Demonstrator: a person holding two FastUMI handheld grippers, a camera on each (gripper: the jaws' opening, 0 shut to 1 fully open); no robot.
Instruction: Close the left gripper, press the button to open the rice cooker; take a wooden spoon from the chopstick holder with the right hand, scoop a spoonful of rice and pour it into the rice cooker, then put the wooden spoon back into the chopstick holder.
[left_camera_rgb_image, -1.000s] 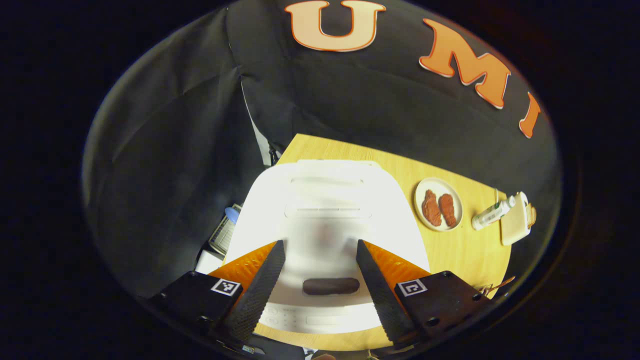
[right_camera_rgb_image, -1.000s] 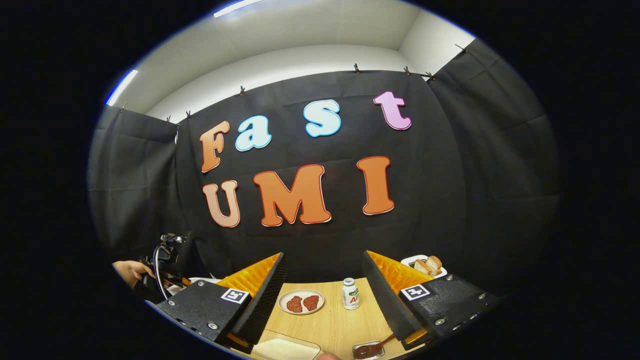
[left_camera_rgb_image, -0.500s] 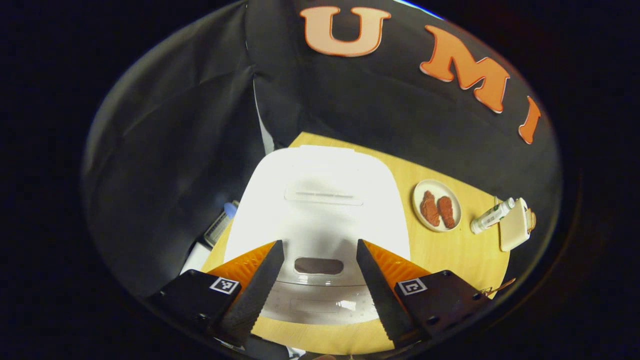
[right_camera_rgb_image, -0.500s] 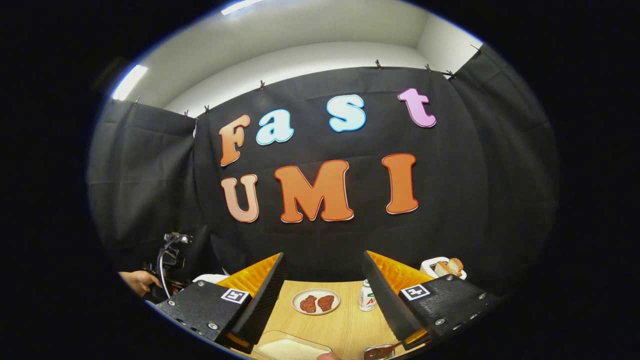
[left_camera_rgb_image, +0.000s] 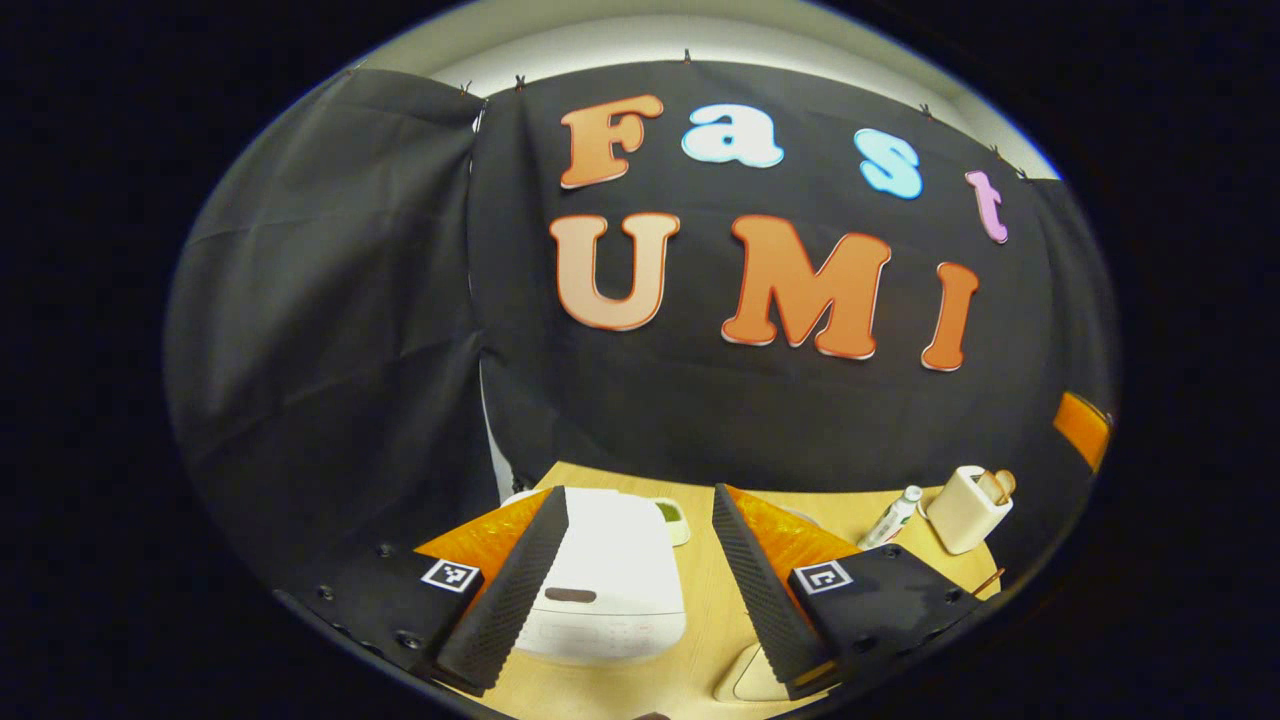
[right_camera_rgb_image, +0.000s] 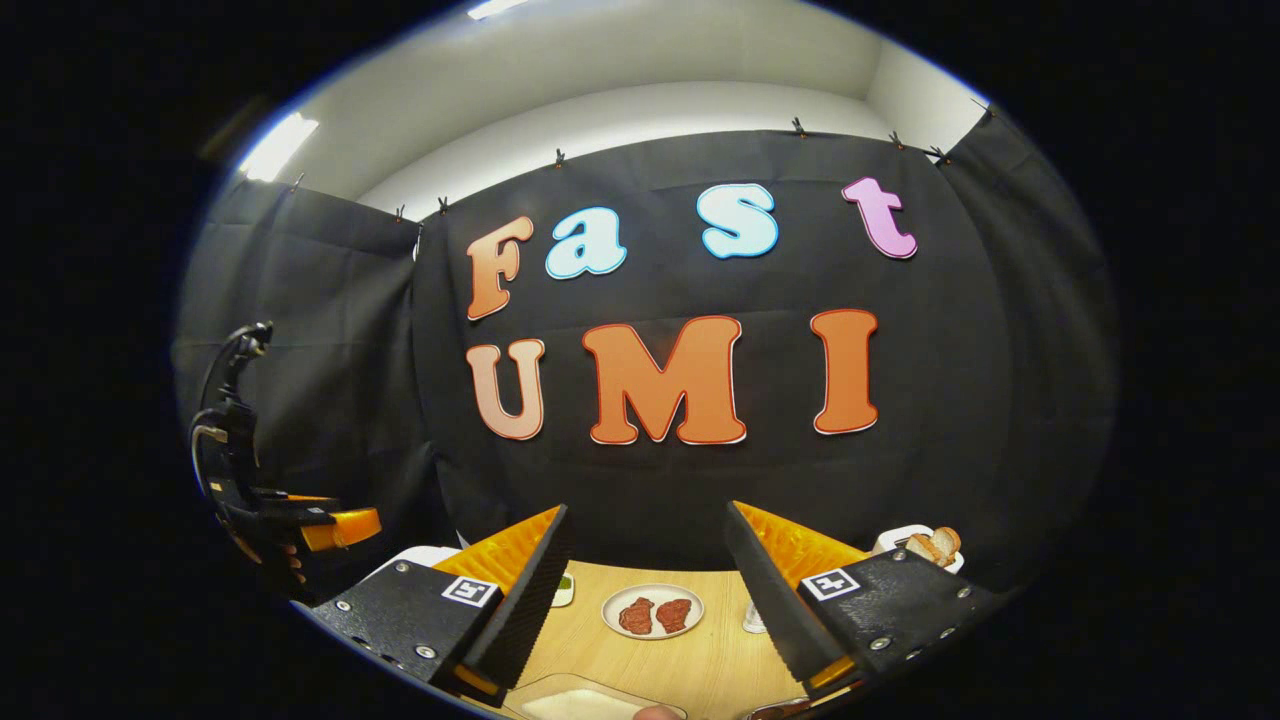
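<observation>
Lifted and tilted back from its downward look at the lid half a second ago, the left gripper (left_camera_rgb_image: 640, 570) now faces the booth wall, with the rice cooker (left_camera_rgb_image: 610, 580) low between its fingers and its lid still down. Its jaws stand spread, not yet clenched as the task asks, so the opening press looks not yet done from here. The cooker's dark oval button (left_camera_rgb_image: 571, 595) sits on the near front face, below and just left of the midline between the jaws, so the coming move would seem to call for the jaws to shut and the tips to dip forward and down onto it. A small green-lined cup (left_camera_rgb_image: 672, 520) stands just behind the cooker on the wooden surface (left_camera_rgb_image: 700, 640). Farther right, a small bottle (left_camera_rgb_image: 893, 516) leans beside the cream chopstick holder (left_camera_rgb_image: 965, 508), from whose top the wooden spoon (left_camera_rgb_image: 998, 486) pokes up and slightly right. In the right gripper view the left gripper appears at the far left, held high by a hand (right_camera_rgb_image: 290, 565); the right gripper (right_camera_rgb_image: 650, 600) also has its jaws released and empty. Between its fingers lies a plate of two red pieces (right_camera_rgb_image: 652, 611), with a white tray (right_camera_rgb_image: 585, 700) at the bottom edge and a dish of bread (right_camera_rgb_image: 925, 545) to the right. The holder lies toward the right side, nearer the right gripper.
</observation>
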